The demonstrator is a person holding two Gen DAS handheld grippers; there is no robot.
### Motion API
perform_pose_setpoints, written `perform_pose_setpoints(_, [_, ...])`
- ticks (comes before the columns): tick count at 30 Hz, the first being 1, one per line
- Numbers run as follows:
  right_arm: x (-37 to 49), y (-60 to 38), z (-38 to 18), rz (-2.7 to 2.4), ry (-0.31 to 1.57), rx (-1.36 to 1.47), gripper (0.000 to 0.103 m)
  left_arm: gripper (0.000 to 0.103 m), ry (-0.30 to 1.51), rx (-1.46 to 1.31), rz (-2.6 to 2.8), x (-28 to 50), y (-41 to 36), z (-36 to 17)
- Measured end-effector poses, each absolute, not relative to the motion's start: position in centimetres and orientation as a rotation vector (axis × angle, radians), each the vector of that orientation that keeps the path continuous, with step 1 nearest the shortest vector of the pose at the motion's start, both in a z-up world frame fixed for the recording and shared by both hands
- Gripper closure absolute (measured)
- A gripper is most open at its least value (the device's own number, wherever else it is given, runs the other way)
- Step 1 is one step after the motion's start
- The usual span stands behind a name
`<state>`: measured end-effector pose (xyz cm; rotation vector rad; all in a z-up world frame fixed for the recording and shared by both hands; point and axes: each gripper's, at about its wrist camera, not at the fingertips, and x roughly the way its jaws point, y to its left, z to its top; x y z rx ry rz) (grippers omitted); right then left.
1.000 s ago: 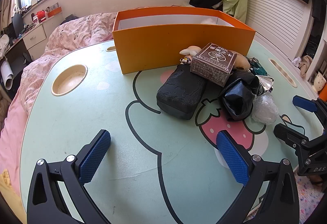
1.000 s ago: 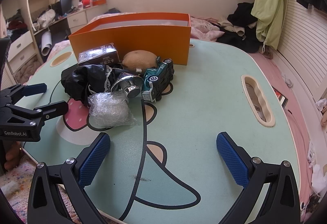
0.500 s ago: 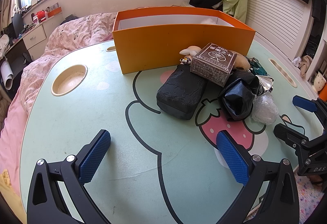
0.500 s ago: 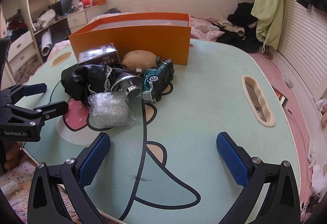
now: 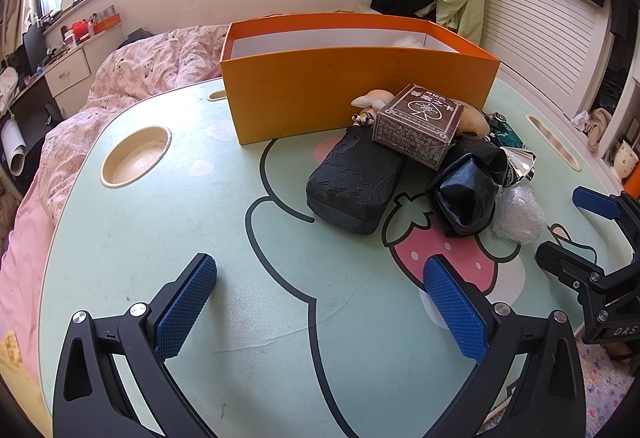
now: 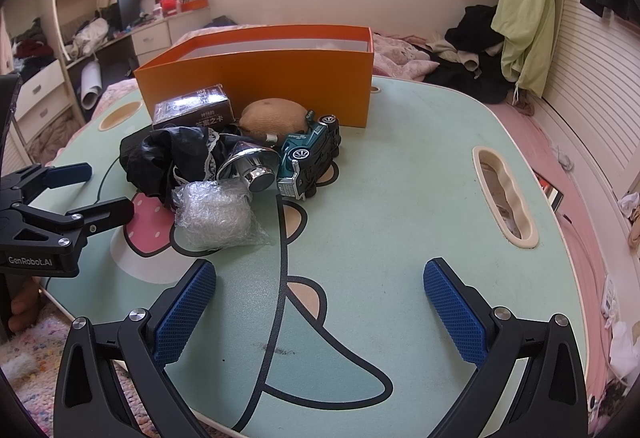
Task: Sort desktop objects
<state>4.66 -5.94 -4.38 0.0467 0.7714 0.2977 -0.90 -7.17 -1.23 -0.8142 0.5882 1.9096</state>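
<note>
1. My left tongs [image 5: 320, 302] gape wide, holding nothing.
2. My right tongs [image 6: 320, 302] likewise.
3. Ahead of both, the clutter [image 5: 420, 162] lies piled just before the orange box [image 5: 360, 94].

orange box [image 5: 360, 94] | black embossed case [image 5: 354, 184] | teal toy car [image 6: 310, 158] | mint cartoon-print table [image 5: 160, 238]

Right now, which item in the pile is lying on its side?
The teal toy car: it is tipped over, wheels facing sideways, beside the chrome cup. The card box sits propped on the black case.
</note>
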Motion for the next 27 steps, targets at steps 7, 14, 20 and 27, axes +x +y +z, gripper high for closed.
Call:
perform_pose_setpoints(7, [4.4, -4.9, -3.4, 0.326, 0.749, 0.015, 0.0, 0.0, 0.585, -0.815, 1.906, -0.9, -7.2, -1.3])
perform_pose_setpoints(14, [6.2, -2.4, -1.3, 0.416, 0.736, 0.018, 0.017, 0.0, 0.585, -0.814, 1.904, -0.9, -7.2, -1.3])
perform_pose_setpoints(20, [6.9, -2.7, -2.0, 0.465, 0.795, 0.072, 0.07, 0.0, 0.585, -0.813, 1.903, -0.8, -7.2, -1.3])
perform_pose_setpoints(27, [3.5, -5.9, -2.9, 0.384, 0.75, 0.103, 0.07, 0.0, 0.586, -0.812, 1.903, -0.9, -7.3, -1.3])
